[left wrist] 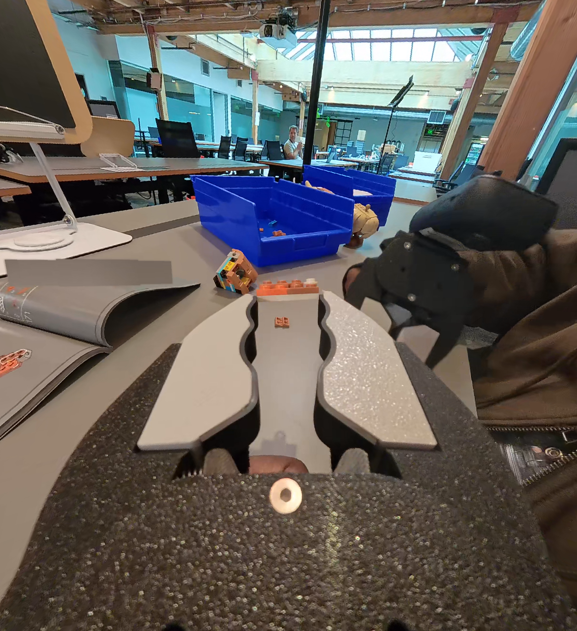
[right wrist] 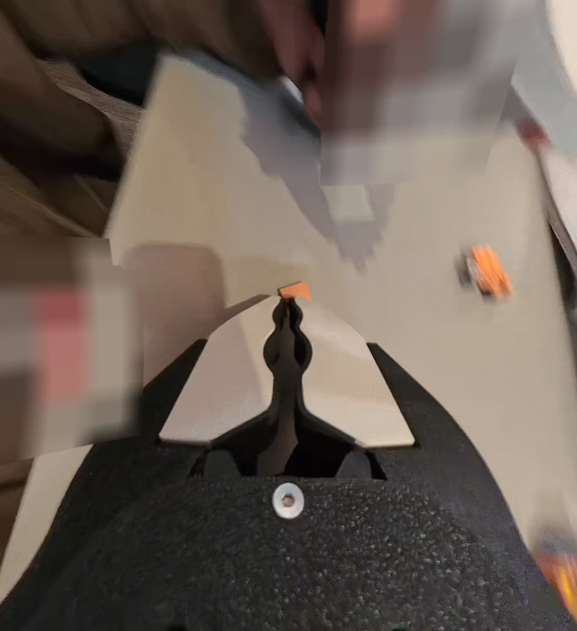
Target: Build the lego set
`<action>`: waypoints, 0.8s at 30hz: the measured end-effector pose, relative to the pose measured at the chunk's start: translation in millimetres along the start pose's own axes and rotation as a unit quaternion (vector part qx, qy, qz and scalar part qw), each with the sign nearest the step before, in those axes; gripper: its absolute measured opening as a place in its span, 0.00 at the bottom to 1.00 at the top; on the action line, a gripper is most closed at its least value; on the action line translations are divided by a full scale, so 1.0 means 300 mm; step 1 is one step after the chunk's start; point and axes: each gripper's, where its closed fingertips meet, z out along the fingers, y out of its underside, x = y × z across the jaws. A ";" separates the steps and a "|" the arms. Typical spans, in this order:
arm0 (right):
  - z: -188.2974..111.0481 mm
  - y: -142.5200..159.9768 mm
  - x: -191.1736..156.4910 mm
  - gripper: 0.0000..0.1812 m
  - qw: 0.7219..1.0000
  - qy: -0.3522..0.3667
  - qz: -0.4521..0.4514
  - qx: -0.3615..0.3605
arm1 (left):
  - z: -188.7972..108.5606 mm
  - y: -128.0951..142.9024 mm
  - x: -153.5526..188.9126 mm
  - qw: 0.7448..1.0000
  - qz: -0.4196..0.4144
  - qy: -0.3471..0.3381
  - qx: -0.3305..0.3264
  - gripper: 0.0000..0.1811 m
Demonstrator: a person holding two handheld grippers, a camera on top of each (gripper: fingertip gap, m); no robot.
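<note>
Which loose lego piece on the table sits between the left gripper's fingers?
The tiny brown plate, lying flat between the open left gripper fingers. The long orange brick lies beyond the tips; the multicoloured chunk sits farther left.

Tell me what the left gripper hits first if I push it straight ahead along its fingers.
Likely the small brown plate lying flat on the table between the open left gripper fingertips. Just beyond it sits the longer orange-brown brick strip. Depth is hard to judge; a high pass could clear the plate.
</note>
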 end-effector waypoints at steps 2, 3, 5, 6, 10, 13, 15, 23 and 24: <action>-0.041 0.056 0.030 0.02 0.999 0.027 0.027 -0.008 | 0.003 0.000 -0.001 1.000 -0.003 -0.001 0.000 0.19; -0.057 0.079 0.048 0.03 0.998 0.042 0.040 -0.012 | 0.004 0.000 -0.002 1.000 -0.004 -0.002 0.001 0.19; -0.082 0.106 0.075 0.09 0.996 0.066 0.056 -0.012 | 0.005 -0.001 -0.004 1.000 -0.005 -0.004 0.002 0.19; -0.091 0.112 0.080 0.11 0.996 0.070 0.058 -0.011 | 0.006 0.000 -0.004 1.000 -0.005 -0.005 0.001 0.19; -0.114 0.133 0.094 0.12 0.994 0.078 0.080 -0.012 | 0.015 0.008 0.001 1.000 -0.003 -0.005 -0.004 0.19; -0.095 0.114 0.092 0.12 0.992 0.072 0.101 -0.002 | 0.020 0.009 0.007 1.000 -0.004 -0.001 -0.006 0.19; -0.075 0.107 0.102 0.13 0.991 0.079 0.109 -0.006 | 0.019 0.008 0.009 1.000 -0.002 0.000 -0.005 0.19; -0.128 0.207 0.188 0.14 0.981 0.142 0.113 -0.070 | 0.018 0.002 0.022 1.000 -0.002 0.008 -0.001 0.19; -0.140 0.223 0.205 0.14 0.978 0.155 0.115 -0.078 | 0.018 0.002 0.024 1.000 -0.002 0.009 0.000 0.19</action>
